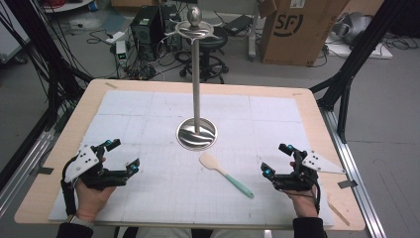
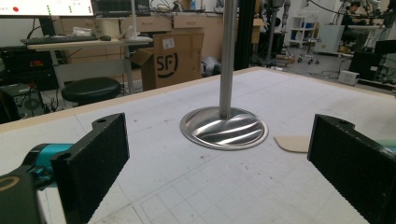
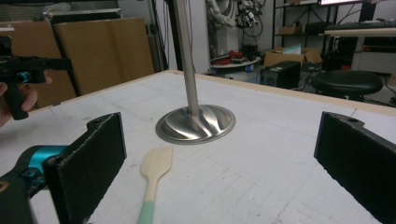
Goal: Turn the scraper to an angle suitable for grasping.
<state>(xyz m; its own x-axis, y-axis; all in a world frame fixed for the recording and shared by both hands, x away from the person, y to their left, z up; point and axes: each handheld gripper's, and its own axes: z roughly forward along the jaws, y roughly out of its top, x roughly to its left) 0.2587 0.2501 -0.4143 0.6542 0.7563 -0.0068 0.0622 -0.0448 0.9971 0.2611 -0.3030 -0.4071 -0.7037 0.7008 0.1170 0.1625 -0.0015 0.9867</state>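
Both claws gape, empty: left claw (image 1: 120, 155); right claw (image 1: 277, 159).

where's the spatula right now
The spatula lies flat on the white mat in the high view, right of centre, just in front of the metal stand's base and nearer the right gripper.

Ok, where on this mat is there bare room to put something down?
The white gridded mat is bare on both sides of the steel stand's round base and behind it to the far edge. Bare mat also lies between the left gripper and the cream spatula with the mint handle. It is tighter between that spatula and the right gripper.
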